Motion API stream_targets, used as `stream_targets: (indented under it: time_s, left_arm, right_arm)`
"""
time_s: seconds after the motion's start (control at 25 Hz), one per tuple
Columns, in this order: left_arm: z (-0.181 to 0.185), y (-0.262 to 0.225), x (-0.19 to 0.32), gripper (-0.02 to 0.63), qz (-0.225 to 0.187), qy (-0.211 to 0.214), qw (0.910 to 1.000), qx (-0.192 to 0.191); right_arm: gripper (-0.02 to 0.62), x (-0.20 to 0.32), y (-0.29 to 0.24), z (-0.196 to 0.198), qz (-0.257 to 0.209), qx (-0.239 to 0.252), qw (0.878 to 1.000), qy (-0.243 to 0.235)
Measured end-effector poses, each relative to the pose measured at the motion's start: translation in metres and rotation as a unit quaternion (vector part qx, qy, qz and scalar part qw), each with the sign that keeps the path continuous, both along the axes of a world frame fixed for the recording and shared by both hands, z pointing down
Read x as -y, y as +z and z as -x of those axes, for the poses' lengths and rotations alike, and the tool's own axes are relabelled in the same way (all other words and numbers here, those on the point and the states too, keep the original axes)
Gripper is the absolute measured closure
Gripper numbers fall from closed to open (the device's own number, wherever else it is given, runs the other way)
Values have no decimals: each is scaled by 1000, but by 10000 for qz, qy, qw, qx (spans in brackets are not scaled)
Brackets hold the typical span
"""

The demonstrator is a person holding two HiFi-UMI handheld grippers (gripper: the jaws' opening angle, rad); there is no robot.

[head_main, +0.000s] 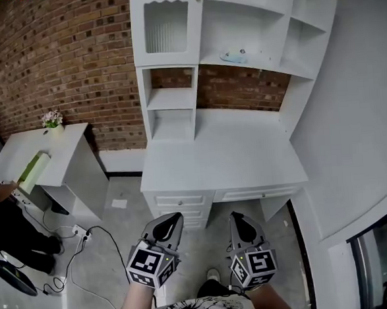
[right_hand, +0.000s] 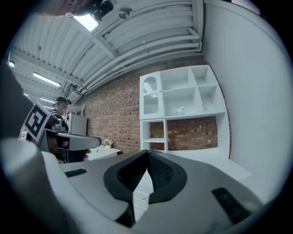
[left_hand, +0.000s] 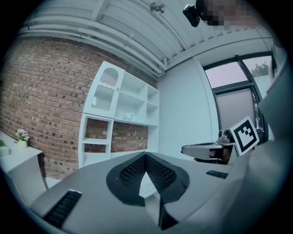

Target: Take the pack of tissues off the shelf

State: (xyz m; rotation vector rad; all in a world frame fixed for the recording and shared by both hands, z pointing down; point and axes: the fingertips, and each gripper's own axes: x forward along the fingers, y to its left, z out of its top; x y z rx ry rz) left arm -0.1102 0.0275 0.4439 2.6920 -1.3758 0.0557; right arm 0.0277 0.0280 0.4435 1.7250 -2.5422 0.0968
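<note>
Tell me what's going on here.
A person stands facing a white desk, a hand-held gripper in each hand. The left hand-held gripper and the right hand-held gripper are both shut and empty, held low in front of the desk. The pack of tissues lies on an upper shelf, not yet touched.

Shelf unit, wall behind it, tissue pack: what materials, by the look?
Shelf unit: likely painted or laminated board, smooth matte white flat panels. Wall: bare red-brown brick, rough, mortar joints visible. Tissue pack: pale blue, too small to tell.
</note>
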Motion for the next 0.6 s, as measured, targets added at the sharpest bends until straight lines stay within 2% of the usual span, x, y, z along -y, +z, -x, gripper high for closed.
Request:
stream_targets:
  time_s: [0.2,0.36,0.6]
  left_arm:
    - [-54,-20,69,594,-114,-58,9998,-147]
    - [-89,-23,120,593,-123,-183,9997,-104]
    - [-107,-26,180,593,-230,-491,9985,53]
  right_arm:
    - [591,74,-12,-55,24,-68,9999,-113]
    - [591,127,-14,-96,76,-175,9995,-248]
    - [591,188,-18,-134,138,-77,9991,-391]
